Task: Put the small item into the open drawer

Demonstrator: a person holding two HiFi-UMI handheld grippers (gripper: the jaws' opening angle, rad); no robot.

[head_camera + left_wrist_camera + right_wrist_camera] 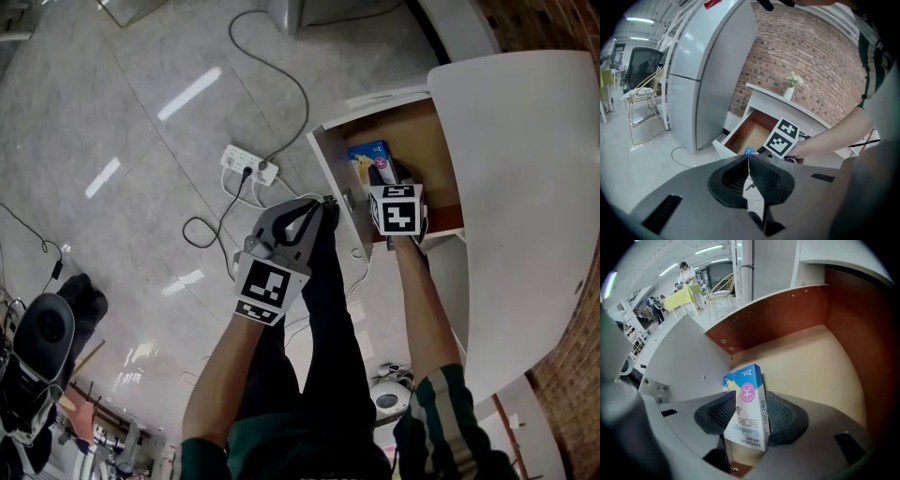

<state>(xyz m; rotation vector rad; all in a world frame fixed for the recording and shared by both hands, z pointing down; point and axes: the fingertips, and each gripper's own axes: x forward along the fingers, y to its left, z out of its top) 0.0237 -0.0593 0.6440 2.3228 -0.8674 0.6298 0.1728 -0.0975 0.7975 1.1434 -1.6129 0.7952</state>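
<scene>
A small blue-and-white bandage box (749, 413) stands tilted between the jaws of my right gripper (748, 401), inside the open drawer (811, 362). The pads flank the box loosely and do not seem to press on it. From the head view, the box (370, 155) lies at the drawer's (323, 155) front left corner, just ahead of my right gripper (380, 175). My left gripper (323, 202) hangs by the drawer's white front panel, outside it. Its jaws meet in a thin line with nothing between them. The left gripper view shows that gripper (749, 159) aimed at the drawer (750, 133).
A white curved cabinet top (525, 187) overhangs the drawer on the right. A power strip (249, 164) with trailing cables lies on the tiled floor to the left. A tall grey fridge (708, 70) and a small vase of flowers (791, 86) stand against the brick wall.
</scene>
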